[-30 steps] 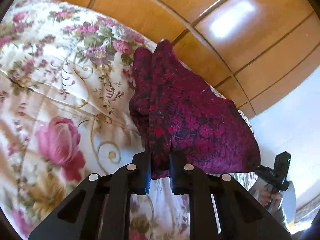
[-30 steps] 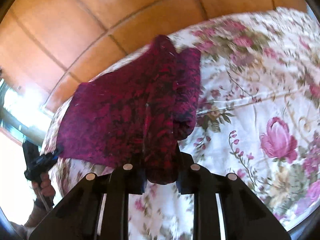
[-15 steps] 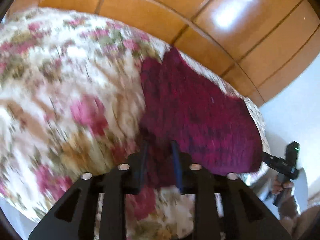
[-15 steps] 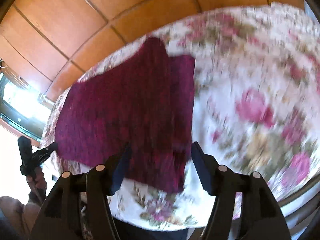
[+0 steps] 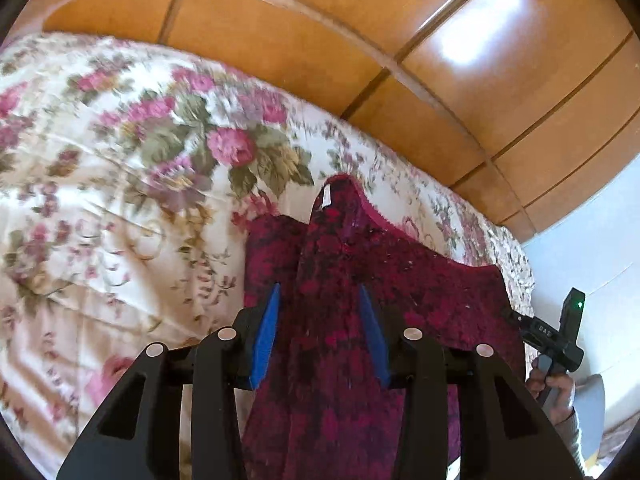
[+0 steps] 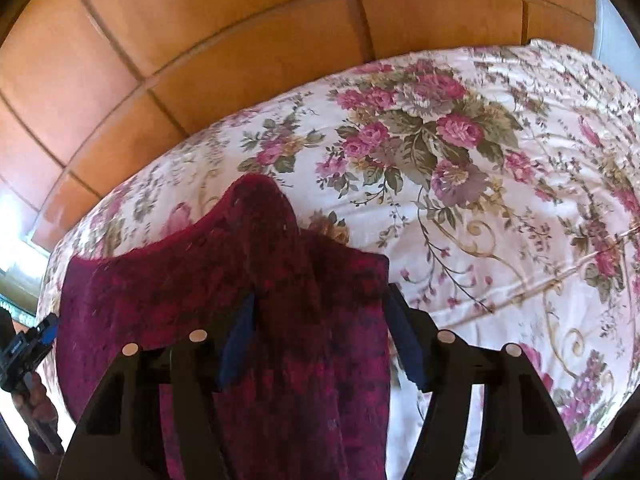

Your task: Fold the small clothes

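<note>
A dark red patterned garment lies on the floral bedspread; a white label shows at its far peak. My left gripper is open, its blue-padded fingers spread over the garment's left part, with cloth lying between them. In the right wrist view the same garment lies under my right gripper, which is open wide, fingers astride the garment's right edge. The right gripper also shows in the left wrist view, at the garment's far right corner.
Wooden wardrobe panels rise behind the bed. A pale wall is at the right. The bedspread spreads wide to the right of the garment. A bright window is at far left.
Both grippers have opened and let go of the garment. It now lies on the bed, and both grippers have drawn back towards its near edge.
</note>
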{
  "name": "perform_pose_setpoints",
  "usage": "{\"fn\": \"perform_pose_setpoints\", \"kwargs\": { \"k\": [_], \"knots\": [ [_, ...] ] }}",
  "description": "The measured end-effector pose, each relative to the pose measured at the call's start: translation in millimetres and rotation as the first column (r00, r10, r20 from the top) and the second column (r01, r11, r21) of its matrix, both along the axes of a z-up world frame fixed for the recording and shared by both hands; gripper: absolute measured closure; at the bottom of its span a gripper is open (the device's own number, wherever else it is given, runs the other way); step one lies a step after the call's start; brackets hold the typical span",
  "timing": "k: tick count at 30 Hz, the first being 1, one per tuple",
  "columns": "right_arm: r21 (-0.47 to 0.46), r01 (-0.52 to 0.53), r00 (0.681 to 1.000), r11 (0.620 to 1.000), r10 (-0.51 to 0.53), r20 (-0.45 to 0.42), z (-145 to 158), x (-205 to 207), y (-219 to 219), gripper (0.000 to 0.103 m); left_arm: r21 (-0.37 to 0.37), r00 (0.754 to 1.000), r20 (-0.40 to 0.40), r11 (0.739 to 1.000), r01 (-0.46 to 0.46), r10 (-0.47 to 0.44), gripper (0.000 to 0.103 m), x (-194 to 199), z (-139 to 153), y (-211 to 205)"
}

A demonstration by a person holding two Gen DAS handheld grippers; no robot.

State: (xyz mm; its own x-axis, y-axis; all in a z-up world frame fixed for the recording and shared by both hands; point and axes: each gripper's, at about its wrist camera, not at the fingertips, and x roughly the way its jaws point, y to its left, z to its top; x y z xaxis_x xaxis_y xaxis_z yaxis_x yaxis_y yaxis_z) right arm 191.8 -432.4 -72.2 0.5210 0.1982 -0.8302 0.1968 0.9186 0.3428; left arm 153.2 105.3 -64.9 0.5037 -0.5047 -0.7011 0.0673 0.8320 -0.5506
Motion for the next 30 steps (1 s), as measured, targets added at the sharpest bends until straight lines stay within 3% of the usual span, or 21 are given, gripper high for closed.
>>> {"fn": "perform_pose_setpoints", "kwargs": {
  "k": [1,3,4,6,8,13,19,23,26,28,30],
  "knots": [
    [0.003,-0.004,1.000,1.000,0.004,-0.007,-4,6,2,0.048,0.004,1.000,-0.016,1.000,-0.007,0.008,0.086,4,-4,-2],
    [-0.011,-0.031,0.999,0.999,0.030,-0.013,-5,10,7,0.068,0.026,0.999,0.008,0.999,-0.044,0.044,0.090,-1,-6,-3],
    [-0.020,-0.035,0.999,0.999,0.034,-0.003,-3,9,9,0.073,0.045,0.997,0.032,0.997,-0.068,0.067,0.091,-7,-5,-4],
    [-0.032,-0.050,0.997,0.998,0.051,0.050,7,4,15,0.092,0.067,0.993,0.048,0.991,-0.114,0.111,0.091,-16,-9,-5],
    [-0.038,-0.074,0.993,0.997,0.077,0.092,13,2,22,0.092,0.063,0.988,0.028,0.986,-0.153,0.152,0.091,-23,-23,-2],
    [-0.154,-0.063,0.998,0.986,0.066,0.015,-24,17,34,0.085,0.155,0.988,0.041,0.976,-0.151,0.146,0.087,-20,-18,-13],
    [-0.138,-0.043,0.996,0.990,0.052,0.067,-21,8,29,0.076,0.311,0.956,0.249,0.922,-0.233,0.158,0.087,-30,36,-33],
    [-0.180,-0.021,0.993,0.983,0.041,0.108,-1,2,35,0.031,0.365,0.944,0.307,0.901,-0.235,0.122,0.087,-35,54,-47],
    [-0.218,-0.007,0.986,0.976,0.043,0.161,19,-5,42,0.030,0.395,0.941,0.324,0.890,-0.230,0.099,0.087,-35,60,-58],
    [-0.232,-0.020,0.981,0.973,0.064,0.185,31,-8,50,0.030,0.401,0.940,0.329,0.887,-0.229,0.094,0.062,-36,61,-62],
    [-0.236,-0.043,0.976,0.971,0.091,0.198,38,-8,57,0.030,0.392,0.931,0.353,0.888,-0.239,0.094,0.057,-39,64,-63]
  ]
}}
